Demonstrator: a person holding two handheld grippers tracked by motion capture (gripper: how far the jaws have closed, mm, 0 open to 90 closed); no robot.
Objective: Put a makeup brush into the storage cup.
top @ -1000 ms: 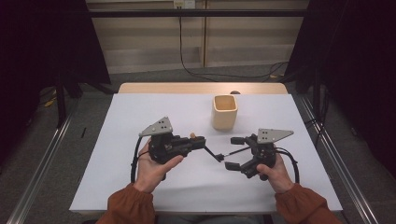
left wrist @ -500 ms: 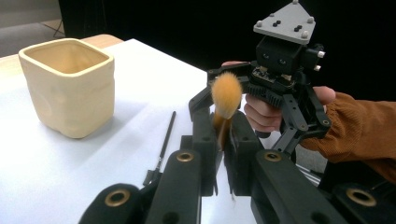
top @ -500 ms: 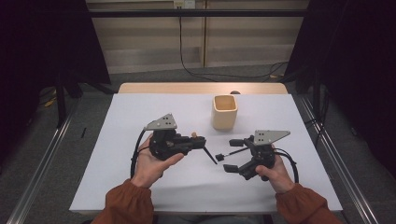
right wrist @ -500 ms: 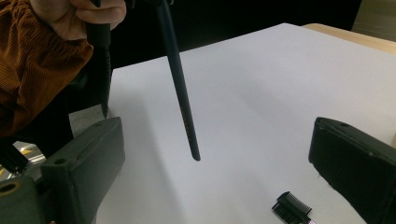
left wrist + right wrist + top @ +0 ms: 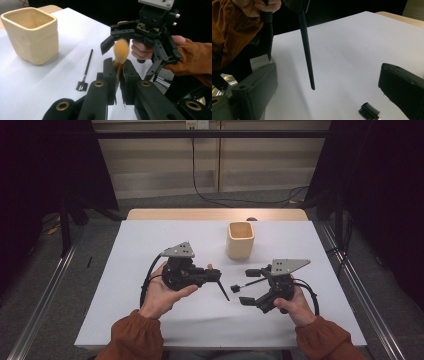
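My left gripper is shut on a makeup brush just below its orange bristles. The brush's black handle slants down toward the white table sheet, its end just above it. My right gripper rests open at the right, jaws wide and pointing at the left gripper. A thin black comb tool lies flat on the sheet between the right gripper's jaws, its toothed head nearest the brush handle. A cream square cup stands upright behind both grippers.
The white sheet covers most of a wooden table. Metal rails run along both sides, and cables lie on the floor beyond the far edge. Open sheet stretches left of the left hand.
The left hand has shifted slightly, and the brush handle now slants more steeply toward the sheet. The right gripper and the comb tool have stayed put.
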